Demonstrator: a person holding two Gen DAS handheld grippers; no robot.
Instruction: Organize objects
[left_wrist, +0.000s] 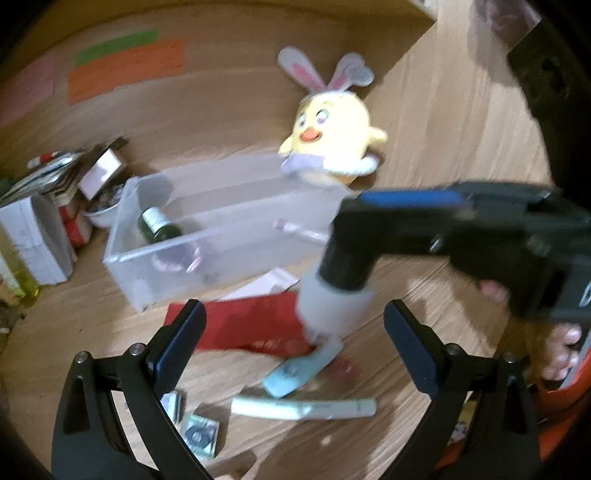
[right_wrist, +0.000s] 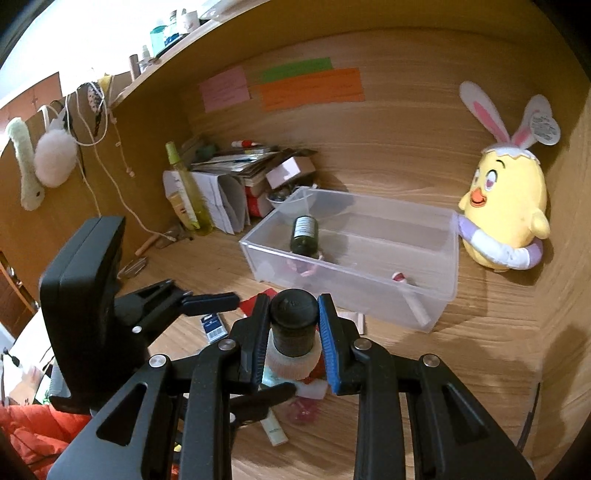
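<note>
My right gripper (right_wrist: 293, 314) is shut on a small bottle (right_wrist: 293, 332) with a black cap and pale body, held above the desk just in front of the clear plastic bin (right_wrist: 424, 295). The same bottle (left_wrist: 332, 302) shows blurred in the left wrist view, hanging from the right gripper (left_wrist: 347, 254). The bin (left_wrist: 125, 254) holds a dark green bottle (right_wrist: 304, 236), a pink item and a small tube. My left gripper (left_wrist: 291, 332) is open and empty, above a red envelope (left_wrist: 240, 325) and pale tubes (left_wrist: 303, 408) on the desk.
A yellow chick plush (right_wrist: 506, 206) with bunny ears leans against the back wall right of the bin. Books, boxes and a yellow-green bottle (right_wrist: 188, 188) crowd the back left corner. Small packets (left_wrist: 199, 435) lie by the left fingers.
</note>
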